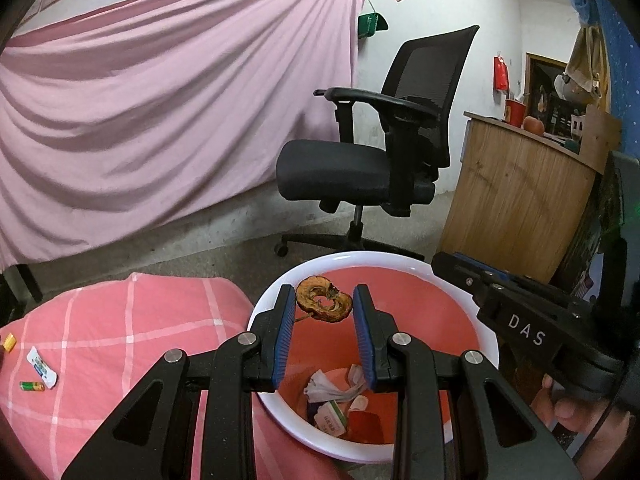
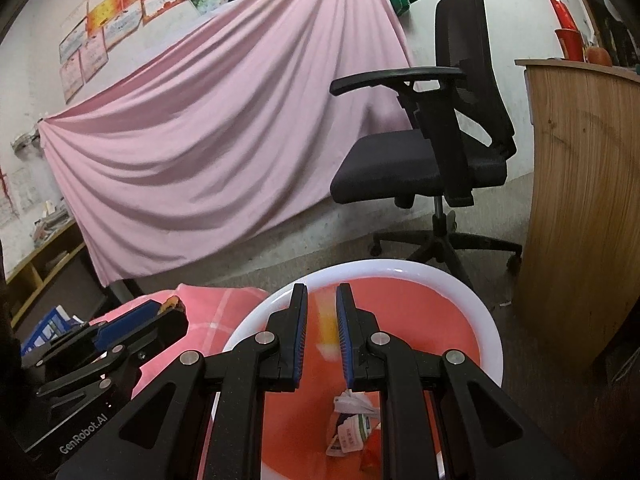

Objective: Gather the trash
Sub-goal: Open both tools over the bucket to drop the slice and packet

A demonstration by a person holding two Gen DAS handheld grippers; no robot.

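Two grippers hang over the red bin. Our left gripper pinches a dried fruit ring above its rim; our right gripper has fingers drawn nearly together on nothing. Crumpled wrappers lie at the bin's bottom, more wrappers on the pink blanket beside it.

Your left gripper sits low in the centre of its frame, pads pinching something brown, while your right gripper, bottom centre, seems closed on nothing.
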